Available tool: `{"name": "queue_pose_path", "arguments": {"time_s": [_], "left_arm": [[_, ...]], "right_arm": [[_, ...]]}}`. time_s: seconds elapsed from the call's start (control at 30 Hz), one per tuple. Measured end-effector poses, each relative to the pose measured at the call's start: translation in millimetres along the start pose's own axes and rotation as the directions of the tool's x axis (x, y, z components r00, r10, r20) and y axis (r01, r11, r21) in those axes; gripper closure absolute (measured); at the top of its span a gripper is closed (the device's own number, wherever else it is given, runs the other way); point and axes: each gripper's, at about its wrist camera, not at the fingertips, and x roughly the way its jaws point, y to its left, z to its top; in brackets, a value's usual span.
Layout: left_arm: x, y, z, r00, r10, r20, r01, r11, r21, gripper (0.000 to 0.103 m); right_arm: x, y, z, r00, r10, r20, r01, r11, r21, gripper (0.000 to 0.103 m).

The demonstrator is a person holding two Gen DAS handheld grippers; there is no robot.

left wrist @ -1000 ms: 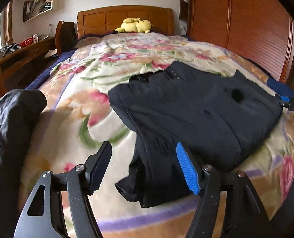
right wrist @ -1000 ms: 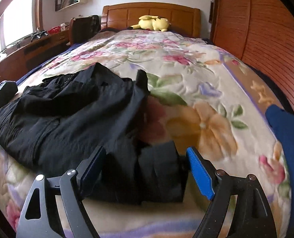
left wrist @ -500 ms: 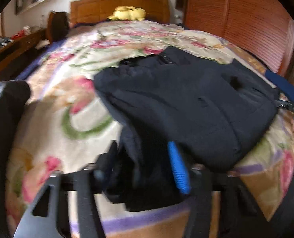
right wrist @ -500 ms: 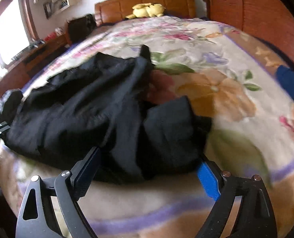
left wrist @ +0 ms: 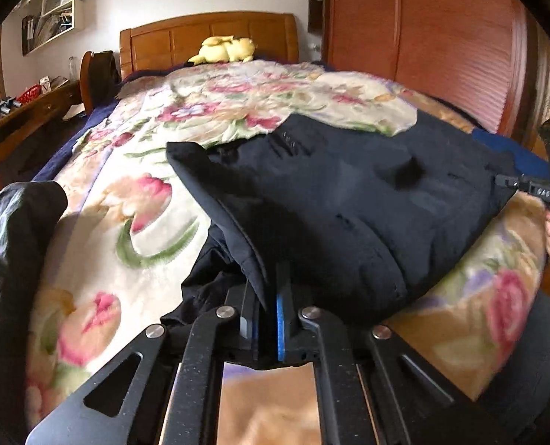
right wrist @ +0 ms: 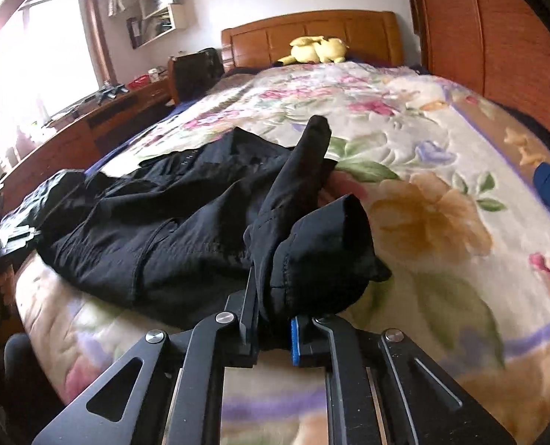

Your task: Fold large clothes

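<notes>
Both tongs, left tongs (left wrist: 265,307) and right tongs (right wrist: 273,324), pinch black garment (left wrist: 341,200).

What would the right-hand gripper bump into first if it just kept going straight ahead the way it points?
Nothing new: the right gripper is already shut on an edge of the black garment, so pushing on would drive into that bunched cloth, then probably the flowered bedspread beyond it. How far off the bedspread is, I cannot judge.
</notes>
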Motion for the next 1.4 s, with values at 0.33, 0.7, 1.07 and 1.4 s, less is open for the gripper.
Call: {"name": "queue_pose_path", "arguments": {"time_s": [0.33,0.7,1.07,1.4], "left_arm": [[-65,-25,-44,0.999,-0.034,0.041,0.035,0.999,-0.03,0.096],[-68,-11,-38,0.994,0.077,0.077,-0.073,0.996,-0.052,0.027],[-32,26,5,0.989,0.14,0.057,-0.135,0.988,-0.077,0.026],[26,51,16,0.991,0.113,-0.071,-0.118,0.99,-0.081,0.033]], "right_arm": [[-94,10,-51,1.0,0.018,-0.001,-0.018,1.0,-0.025,0.091],[-109,13,-47,0.993,-0.115,0.003,0.115,0.993,-0.039,0.04],[-103,14,0,0.988,-0.139,0.071,0.145,0.986,-0.085,0.035],[6,3,38,0.985,-0.094,-0.147,0.075,0.989,-0.13,0.039]]}}
